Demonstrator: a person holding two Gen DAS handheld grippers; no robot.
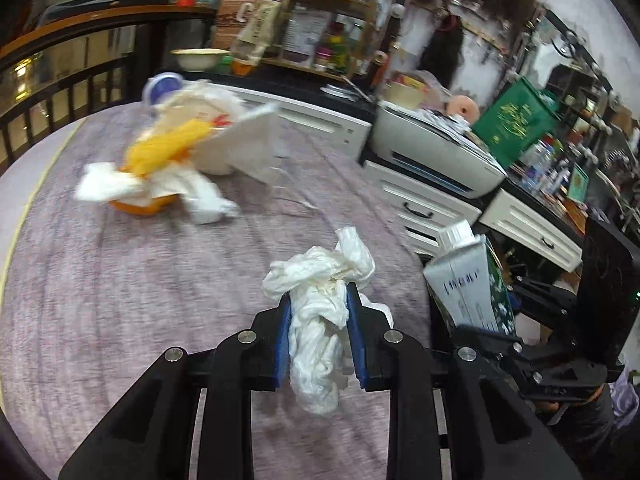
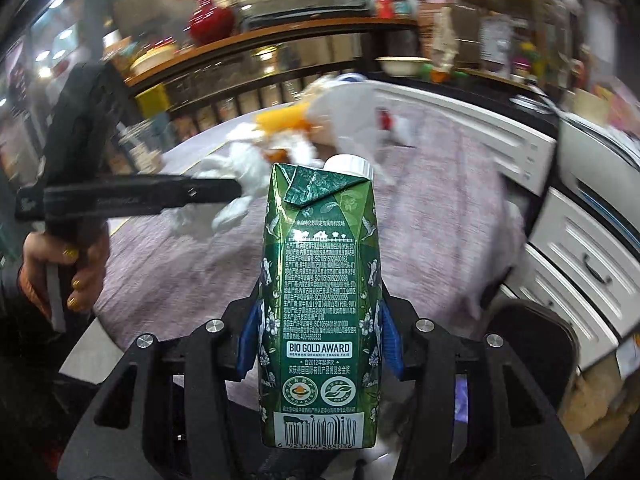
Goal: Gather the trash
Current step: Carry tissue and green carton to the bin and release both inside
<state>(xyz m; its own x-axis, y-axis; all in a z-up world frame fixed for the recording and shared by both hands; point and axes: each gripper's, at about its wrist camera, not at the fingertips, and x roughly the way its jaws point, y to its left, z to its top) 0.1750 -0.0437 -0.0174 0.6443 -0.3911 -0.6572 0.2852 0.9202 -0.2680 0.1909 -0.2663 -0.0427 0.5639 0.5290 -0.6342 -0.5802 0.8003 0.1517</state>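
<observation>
Left wrist view: the left hand-held gripper [image 1: 318,300] is clamped on a crumpled white tissue wad [image 1: 320,320], pinched between the blue pads [image 1: 283,340], with loose ends spilling out above and below the fingers. The wad is held above the purple-grey tabletop [image 1: 120,300]. Far side of the tabletop: a blurred trash pile [image 1: 168,160] of white tissues, something yellow-orange, a white bag and a blue-and-white lid. At right, a green milk carton [image 1: 472,280] with a white cap, upright, held in the other black gripper frame. White drawers [image 1: 424,208] and a printer [image 1: 436,156] stand beyond the tabletop edge.

Right wrist view: the right hand-held gripper [image 2: 318,340] grips the green milk carton [image 2: 320,300] at its sides, upright, cap at top, barcode at bottom, near the tabletop's [image 2: 432,208] near edge. Left hand-held gripper [image 2: 224,194] enters from the left, held by a hand [image 2: 68,272] with yellow-painted nails. The trash pile [image 2: 320,132] lies behind the carton, motion-blurred.
</observation>
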